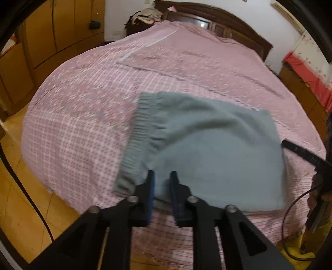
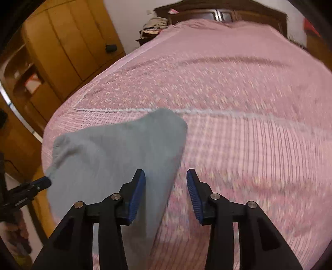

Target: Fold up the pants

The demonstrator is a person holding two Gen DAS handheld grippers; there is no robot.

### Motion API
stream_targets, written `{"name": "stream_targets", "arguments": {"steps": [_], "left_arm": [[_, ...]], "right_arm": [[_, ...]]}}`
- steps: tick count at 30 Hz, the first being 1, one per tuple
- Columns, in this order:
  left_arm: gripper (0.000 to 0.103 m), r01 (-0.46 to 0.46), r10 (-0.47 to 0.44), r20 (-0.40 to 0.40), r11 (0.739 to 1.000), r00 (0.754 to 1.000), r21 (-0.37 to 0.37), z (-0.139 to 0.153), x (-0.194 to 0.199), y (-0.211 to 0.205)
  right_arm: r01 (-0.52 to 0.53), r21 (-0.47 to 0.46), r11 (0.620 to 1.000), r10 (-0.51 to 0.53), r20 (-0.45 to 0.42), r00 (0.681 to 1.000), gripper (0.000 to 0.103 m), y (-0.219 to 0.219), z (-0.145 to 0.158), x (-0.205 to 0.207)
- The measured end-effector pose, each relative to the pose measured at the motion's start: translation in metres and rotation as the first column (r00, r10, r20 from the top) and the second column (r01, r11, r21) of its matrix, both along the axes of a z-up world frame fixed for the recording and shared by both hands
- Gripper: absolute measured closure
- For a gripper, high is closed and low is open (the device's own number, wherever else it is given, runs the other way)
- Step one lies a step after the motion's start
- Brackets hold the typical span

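Note:
Grey-blue pants (image 1: 207,149) lie folded on the pink bed (image 1: 83,128), ribbed waistband (image 1: 137,137) at their left. My left gripper (image 1: 162,176) is over the near edge of the pants, its jaws a little apart with cloth between them. In the right wrist view the pants (image 2: 116,157) lie left of centre. My right gripper (image 2: 166,176) is open and empty at their right edge. The left gripper's tip (image 2: 41,183) touches their left corner. The right gripper's finger (image 1: 298,152) shows at the pants' right side.
A wooden wardrobe (image 2: 68,47) stands left of the bed. A dark headboard (image 1: 217,22) is at the far end, with a heap of clothes (image 1: 145,16) beside it. A nightstand with a red cloth (image 1: 307,83) is on the right. Wooden floor (image 1: 20,207) lies near left.

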State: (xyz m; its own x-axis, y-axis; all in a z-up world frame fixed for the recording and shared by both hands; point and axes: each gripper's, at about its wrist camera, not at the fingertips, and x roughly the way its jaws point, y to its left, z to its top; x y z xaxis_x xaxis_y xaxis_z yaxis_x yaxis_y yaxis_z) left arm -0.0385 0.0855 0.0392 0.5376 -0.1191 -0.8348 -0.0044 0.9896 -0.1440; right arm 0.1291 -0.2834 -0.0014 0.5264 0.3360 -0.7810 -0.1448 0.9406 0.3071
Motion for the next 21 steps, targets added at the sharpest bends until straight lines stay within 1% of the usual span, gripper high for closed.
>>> {"name": "stream_targets", "arguments": {"steps": [3, 5, 7, 8, 11, 16, 21], "left_arm": [[0.079, 0.024, -0.024, 0.010, 1.000, 1.000, 0.003, -0.001, 0.002, -0.010], [0.076, 0.020, -0.020, 0.006, 1.000, 1.000, 0.011, -0.007, 0.009, -0.011], [0.072, 0.004, -0.004, 0.003, 1.000, 1.000, 0.002, -0.011, 0.011, -0.010], [0.070, -0.004, 0.004, 0.002, 1.000, 1.000, -0.004, -0.012, 0.011, -0.009], [0.066, -0.020, 0.020, -0.001, 1.000, 1.000, -0.015, -0.014, 0.012, -0.006], [0.064, -0.024, 0.024, 0.005, 1.000, 1.000, 0.015, -0.013, 0.010, -0.010], [0.062, -0.032, 0.032, 0.004, 0.999, 0.999, 0.031, -0.012, 0.010, -0.013]], "right_arm": [[0.023, 0.074, 0.997, -0.019, -0.055, 0.998, 0.060, -0.010, -0.008, -0.010], [0.032, 0.141, 0.989, -0.019, -0.092, 0.996, 0.060, -0.014, -0.016, -0.018], [0.034, 0.179, 0.983, -0.014, -0.111, 0.994, 0.060, -0.014, -0.022, -0.023], [0.036, 0.187, 0.982, -0.015, -0.115, 0.993, 0.059, -0.013, -0.025, -0.024], [0.038, 0.203, 0.979, -0.013, -0.124, 0.992, 0.058, -0.007, -0.032, -0.025], [-0.007, 0.237, 0.972, 0.038, -0.127, 0.991, 0.058, 0.006, -0.039, -0.028], [-0.033, 0.248, 0.968, 0.066, -0.126, 0.990, 0.059, 0.017, -0.043, -0.029]]}}
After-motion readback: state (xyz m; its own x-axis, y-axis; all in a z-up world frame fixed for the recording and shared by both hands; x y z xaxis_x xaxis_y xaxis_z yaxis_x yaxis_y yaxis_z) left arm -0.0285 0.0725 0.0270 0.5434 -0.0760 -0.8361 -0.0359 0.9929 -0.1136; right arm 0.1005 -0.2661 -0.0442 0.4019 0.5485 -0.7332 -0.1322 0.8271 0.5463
